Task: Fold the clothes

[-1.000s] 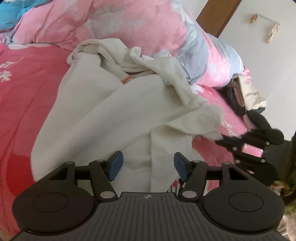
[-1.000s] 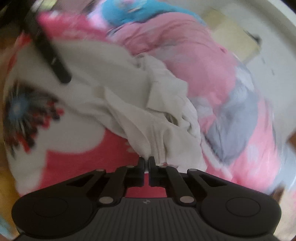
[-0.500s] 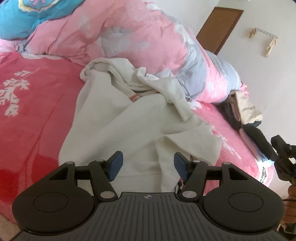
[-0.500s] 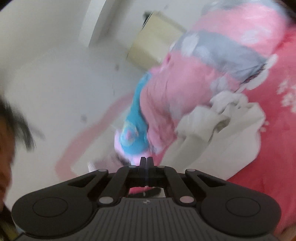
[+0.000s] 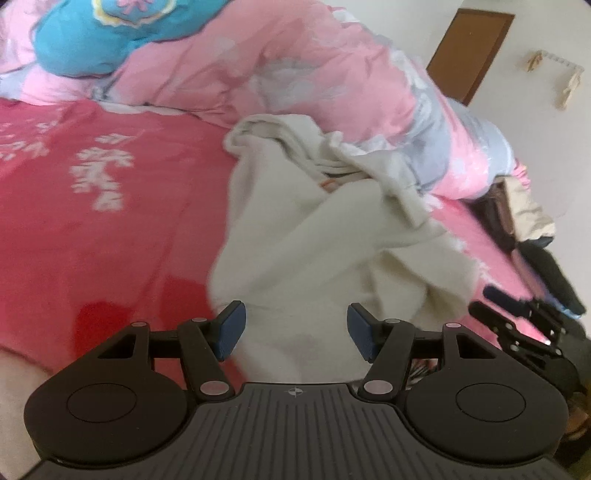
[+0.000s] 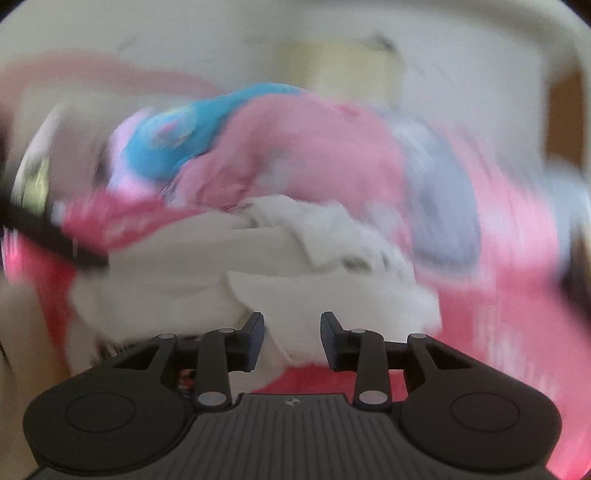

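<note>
A cream-white garment (image 5: 314,236) lies crumpled on the red bedspread (image 5: 92,221), its far end bunched against the pink duvet. My left gripper (image 5: 293,334) hangs open over the garment's near edge, its blue pads apart with cloth below them. The right wrist view is blurred by motion; there the same garment (image 6: 295,266) spreads ahead, and my right gripper (image 6: 292,339) stands open above its near fold, holding nothing. In the left wrist view the right gripper (image 5: 517,325) shows at the far right, beside the garment.
A pink and grey duvet (image 5: 314,74) and a blue pillow (image 5: 110,33) are heaped at the bed's far side. Dark and beige clothes (image 5: 524,206) are piled at the right edge of the bed. A brown door (image 5: 469,51) stands beyond.
My right gripper let go of the garment's fold, swung away and back, and now stands open. The left gripper pulled back and rose, staying open over the near edge.
</note>
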Demonstrator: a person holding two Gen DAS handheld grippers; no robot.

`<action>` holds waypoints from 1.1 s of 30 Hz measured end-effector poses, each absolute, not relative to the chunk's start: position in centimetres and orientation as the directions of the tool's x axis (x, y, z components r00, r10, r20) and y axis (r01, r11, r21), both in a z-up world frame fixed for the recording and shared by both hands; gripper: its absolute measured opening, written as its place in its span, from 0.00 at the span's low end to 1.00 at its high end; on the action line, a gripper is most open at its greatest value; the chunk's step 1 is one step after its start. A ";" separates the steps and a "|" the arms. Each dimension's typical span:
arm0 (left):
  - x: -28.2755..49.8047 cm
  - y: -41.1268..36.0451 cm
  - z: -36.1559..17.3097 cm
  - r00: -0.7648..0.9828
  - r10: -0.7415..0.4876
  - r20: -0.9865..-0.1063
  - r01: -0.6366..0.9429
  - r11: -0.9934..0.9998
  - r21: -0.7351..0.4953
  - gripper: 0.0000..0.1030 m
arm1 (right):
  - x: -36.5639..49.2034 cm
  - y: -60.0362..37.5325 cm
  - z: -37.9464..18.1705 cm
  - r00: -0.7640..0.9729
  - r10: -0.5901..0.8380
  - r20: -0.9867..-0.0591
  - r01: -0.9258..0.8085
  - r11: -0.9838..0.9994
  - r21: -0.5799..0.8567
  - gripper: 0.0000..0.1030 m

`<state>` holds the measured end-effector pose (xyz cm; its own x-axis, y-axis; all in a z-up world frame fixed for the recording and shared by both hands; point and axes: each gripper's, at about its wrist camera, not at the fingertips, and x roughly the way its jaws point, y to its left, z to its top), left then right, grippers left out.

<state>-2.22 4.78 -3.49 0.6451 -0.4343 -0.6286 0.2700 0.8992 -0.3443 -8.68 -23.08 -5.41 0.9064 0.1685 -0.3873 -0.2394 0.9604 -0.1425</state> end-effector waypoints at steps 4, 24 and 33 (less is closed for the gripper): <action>-3.0 6.4 -3.7 0.653 -0.394 -0.646 0.230 0.917 -0.327 0.59 | -7.4 -21.9 -6.7 0.887 0.194 -0.419 -0.305 0.928 -0.216 0.31; -2.2 8.6 -5.1 0.657 -0.366 -0.659 0.152 0.920 -0.360 0.59 | -12.9 -42.8 -9.3 0.971 0.234 -0.053 -0.014 0.276 0.961 0.01; -1.4 7.1 -5.1 0.632 -0.434 -0.642 0.203 0.892 -0.403 0.59 | -16.2 -45.4 -11.5 0.983 0.093 -0.158 0.131 0.245 0.961 0.00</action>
<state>-1.35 7.15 -5.14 0.6319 -0.4335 -0.6425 0.2025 0.8925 -0.4030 -16.24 -45.40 -11.55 0.9831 0.0934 -0.1577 0.1308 0.2453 0.9606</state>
